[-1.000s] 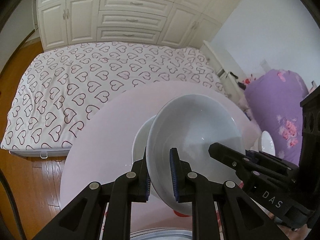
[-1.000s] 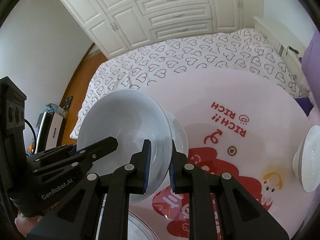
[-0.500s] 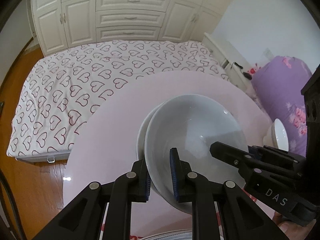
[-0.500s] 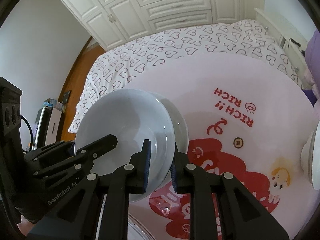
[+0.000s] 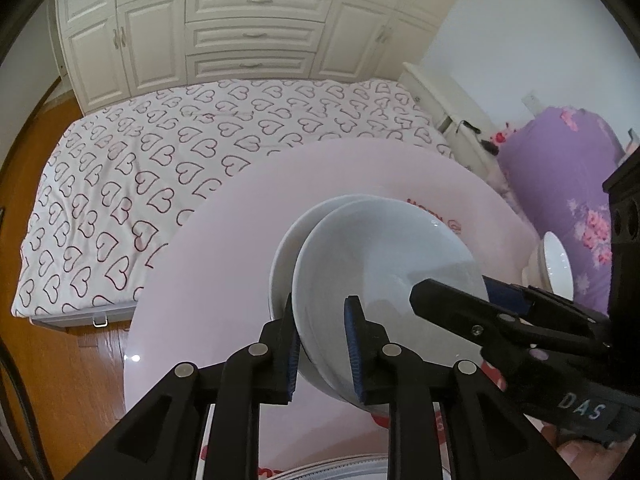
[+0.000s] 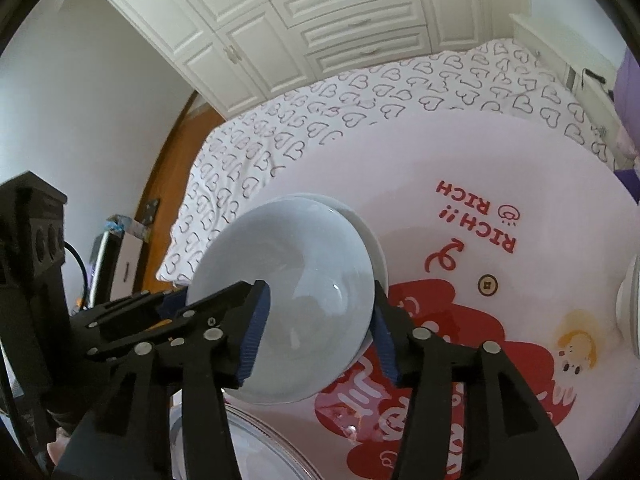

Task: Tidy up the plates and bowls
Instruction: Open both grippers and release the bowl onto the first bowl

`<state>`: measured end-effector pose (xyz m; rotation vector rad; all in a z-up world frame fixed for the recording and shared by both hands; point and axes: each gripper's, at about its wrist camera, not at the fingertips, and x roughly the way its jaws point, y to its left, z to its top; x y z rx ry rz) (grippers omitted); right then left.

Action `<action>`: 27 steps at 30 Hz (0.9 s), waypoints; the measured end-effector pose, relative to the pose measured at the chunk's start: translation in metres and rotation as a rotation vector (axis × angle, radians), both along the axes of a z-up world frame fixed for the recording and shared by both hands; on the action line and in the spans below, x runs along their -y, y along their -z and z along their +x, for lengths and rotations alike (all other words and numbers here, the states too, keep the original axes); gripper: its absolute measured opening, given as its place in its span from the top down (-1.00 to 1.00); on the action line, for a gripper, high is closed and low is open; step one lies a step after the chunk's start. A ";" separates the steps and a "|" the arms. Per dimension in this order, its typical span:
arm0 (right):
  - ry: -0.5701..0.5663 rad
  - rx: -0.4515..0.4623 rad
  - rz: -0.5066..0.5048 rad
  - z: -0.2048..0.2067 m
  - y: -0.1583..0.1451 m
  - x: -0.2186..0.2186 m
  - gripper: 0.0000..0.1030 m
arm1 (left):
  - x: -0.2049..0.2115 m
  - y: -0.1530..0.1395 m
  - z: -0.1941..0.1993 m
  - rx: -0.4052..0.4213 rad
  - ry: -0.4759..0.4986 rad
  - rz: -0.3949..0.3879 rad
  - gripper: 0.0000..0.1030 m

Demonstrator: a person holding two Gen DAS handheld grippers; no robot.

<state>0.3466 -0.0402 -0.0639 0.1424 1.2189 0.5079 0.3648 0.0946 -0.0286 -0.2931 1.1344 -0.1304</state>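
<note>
A white bowl [image 5: 384, 264] [image 6: 296, 256] sits nested, slightly tilted, in a second white bowl [image 5: 288, 240] [image 6: 368, 232] on the round pink table [image 5: 224, 260] [image 6: 480, 160]. My left gripper [image 5: 322, 340] straddles its near-left rim. Its jaws are opening and the pads look just off the wall. My right gripper [image 6: 318, 320] straddles the opposite rim. Its jaws are opening too, one pad well inside the bowl and the other by the outer wall. In the left wrist view the right gripper's finger [image 5: 440, 300] reaches over the bowl.
Another white bowl [image 5: 556, 264] [image 6: 628, 292] stands at the table's right edge. A plate rim [image 5: 340, 472] [image 6: 260, 448] shows at the near edge. Beyond the table are a heart-patterned bed [image 5: 160, 152], white cupboards and a purple bundle [image 5: 560, 168].
The held bowl has sunk into the lower bowl and levelled out. The right jaws have spread wide off its rim; the left jaws have parted a little.
</note>
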 end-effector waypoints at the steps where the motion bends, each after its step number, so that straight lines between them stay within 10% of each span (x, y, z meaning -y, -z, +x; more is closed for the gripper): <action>1: 0.005 0.005 0.016 0.000 -0.001 0.001 -0.14 | -0.003 0.000 0.000 0.001 0.001 -0.002 0.62; 3: 0.013 0.021 0.039 -0.001 -0.006 0.004 -0.95 | -0.005 0.000 0.000 0.007 0.011 -0.001 0.44; 9: 0.025 0.059 0.032 -0.002 -0.014 0.007 -1.00 | 0.005 -0.005 -0.009 0.048 0.030 0.017 -0.11; 14: 0.069 0.072 0.069 -0.001 -0.017 0.026 -1.00 | 0.009 -0.016 -0.024 0.133 -0.002 0.105 -0.98; 27: 0.129 0.102 0.070 -0.007 -0.030 0.060 -1.00 | 0.016 -0.030 -0.039 0.158 -0.003 0.100 -0.98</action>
